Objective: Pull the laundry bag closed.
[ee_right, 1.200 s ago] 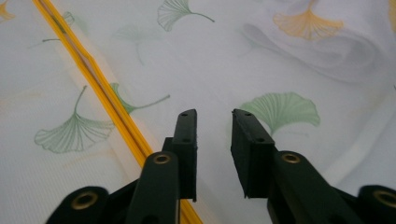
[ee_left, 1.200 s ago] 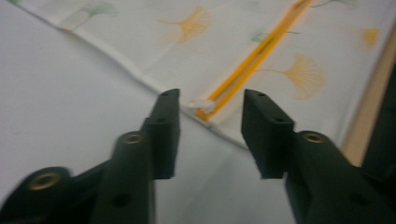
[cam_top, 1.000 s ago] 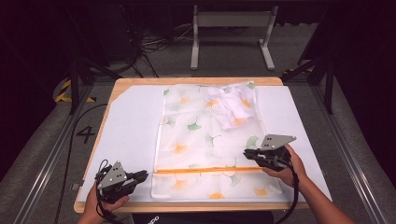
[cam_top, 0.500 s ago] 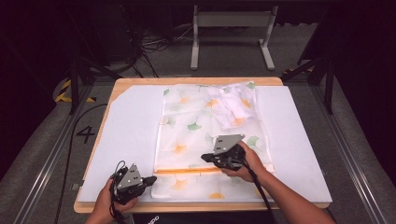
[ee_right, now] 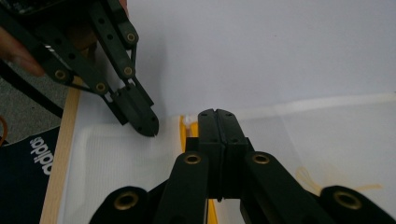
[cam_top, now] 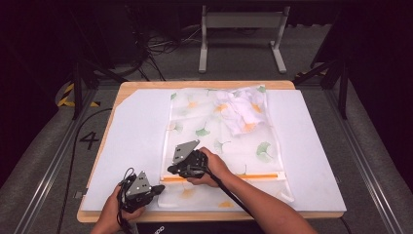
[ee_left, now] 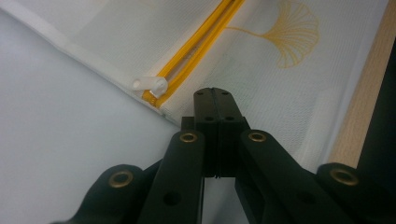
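"adidas" on a dark garment point(ee_right: 28, 163); "4" on the floor point(cam_top: 89, 140).

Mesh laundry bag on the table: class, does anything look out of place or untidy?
Mostly tidy. The mesh laundry bag lies flat, its orange zipper straight. The oddity is the white garment inside, crumpled into the far right corner rather than spread out.

The high view looked forward and down from above the person's side, taking in the whole table point(cam_top: 122, 92). The left gripper view sat close above the mesh bag point(ee_left: 261, 70), facing along its zipper point(ee_left: 196, 46). The right gripper view looked low across the same corner, sharing the zipper point(ee_right: 183, 128) and the left gripper point(ee_right: 152, 126).
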{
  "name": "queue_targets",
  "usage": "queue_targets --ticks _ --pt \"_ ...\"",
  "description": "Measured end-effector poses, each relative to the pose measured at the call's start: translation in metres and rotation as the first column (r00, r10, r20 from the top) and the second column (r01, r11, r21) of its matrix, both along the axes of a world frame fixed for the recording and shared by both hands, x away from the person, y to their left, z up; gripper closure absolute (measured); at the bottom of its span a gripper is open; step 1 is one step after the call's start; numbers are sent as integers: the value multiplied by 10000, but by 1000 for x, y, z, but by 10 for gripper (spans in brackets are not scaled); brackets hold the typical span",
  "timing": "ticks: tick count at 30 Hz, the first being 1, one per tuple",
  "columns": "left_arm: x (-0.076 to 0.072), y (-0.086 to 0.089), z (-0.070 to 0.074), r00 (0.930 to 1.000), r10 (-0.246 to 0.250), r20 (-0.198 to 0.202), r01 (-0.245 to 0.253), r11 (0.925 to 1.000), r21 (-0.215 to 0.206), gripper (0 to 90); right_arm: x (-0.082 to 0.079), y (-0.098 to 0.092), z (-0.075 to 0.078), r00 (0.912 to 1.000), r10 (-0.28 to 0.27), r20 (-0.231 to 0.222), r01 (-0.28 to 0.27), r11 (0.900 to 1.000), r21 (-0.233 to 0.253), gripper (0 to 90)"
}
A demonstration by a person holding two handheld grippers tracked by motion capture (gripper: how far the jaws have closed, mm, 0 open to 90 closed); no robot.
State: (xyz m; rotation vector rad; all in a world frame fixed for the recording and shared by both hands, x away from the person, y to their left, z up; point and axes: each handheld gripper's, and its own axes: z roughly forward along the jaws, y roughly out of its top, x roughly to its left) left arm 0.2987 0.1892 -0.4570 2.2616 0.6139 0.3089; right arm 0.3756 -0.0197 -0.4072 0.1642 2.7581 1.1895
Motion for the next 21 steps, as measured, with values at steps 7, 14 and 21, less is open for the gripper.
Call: queue_targets --ticks 7,14,21 --pt "0 -1 0 10000 -47 80 46 9999 105 900 2 29 -14 9998 152 -152 -159 9989 -439 893" --pt "0 0 0 9999 -87 95 86 9999 82 900 8 47 -25 9989 175 -431 -208 9968 -766 879" --pt "0 0 0 9999 -93 109 92 9999 82 900 10 47 -25 9992 79 -404 -127 9927 -1198 870"
